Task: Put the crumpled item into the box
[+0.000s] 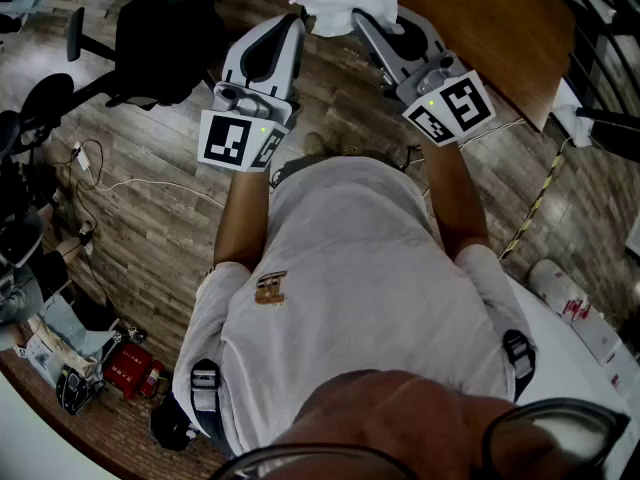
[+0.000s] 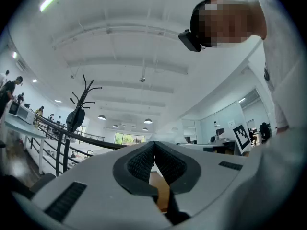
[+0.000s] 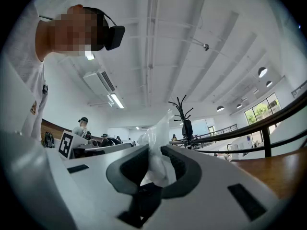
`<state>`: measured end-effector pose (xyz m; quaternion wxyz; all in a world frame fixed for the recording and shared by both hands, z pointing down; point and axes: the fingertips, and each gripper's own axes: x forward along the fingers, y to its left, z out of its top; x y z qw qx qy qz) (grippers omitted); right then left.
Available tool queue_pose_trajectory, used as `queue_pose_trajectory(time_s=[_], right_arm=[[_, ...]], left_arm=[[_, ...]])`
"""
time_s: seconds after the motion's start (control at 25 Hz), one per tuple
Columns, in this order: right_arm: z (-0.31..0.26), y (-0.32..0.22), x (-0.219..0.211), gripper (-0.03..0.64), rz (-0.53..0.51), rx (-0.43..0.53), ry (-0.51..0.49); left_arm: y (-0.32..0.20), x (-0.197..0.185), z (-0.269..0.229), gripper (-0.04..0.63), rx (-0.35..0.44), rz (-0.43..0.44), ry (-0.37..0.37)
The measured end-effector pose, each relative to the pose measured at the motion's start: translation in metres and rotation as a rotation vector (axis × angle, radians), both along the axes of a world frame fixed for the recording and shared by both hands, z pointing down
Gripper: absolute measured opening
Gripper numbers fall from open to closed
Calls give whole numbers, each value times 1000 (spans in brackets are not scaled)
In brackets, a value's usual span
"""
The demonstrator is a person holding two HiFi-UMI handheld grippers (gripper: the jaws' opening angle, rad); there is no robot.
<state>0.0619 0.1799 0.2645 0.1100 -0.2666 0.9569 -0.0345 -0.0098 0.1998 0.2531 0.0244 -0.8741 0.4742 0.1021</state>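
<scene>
While your right claw (image 3: 154, 150) is nearly shut, pinching just a fold of the crumpled item (image 3: 159, 131), your left claw (image 2: 154, 147) beside it sits closed and empty. Beyond the right claw lies the tabletop (image 1: 490, 28). No box shows, so a hasty swing could shake that thin grip loose.

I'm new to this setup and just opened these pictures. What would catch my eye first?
The crumpled white item stands out, pinched in the right gripper by the wooden table edge at the head view's top. Beside it, the left gripper is shut and empty.
</scene>
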Motion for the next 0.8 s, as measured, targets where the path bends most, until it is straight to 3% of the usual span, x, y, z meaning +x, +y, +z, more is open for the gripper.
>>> queue_pose_trajectory(time_s=[0.8], right_arm=[[8,-13,8,69,-8,-21,-6]], left_arm=[[-7,-1,11,20,-8,-28,2]])
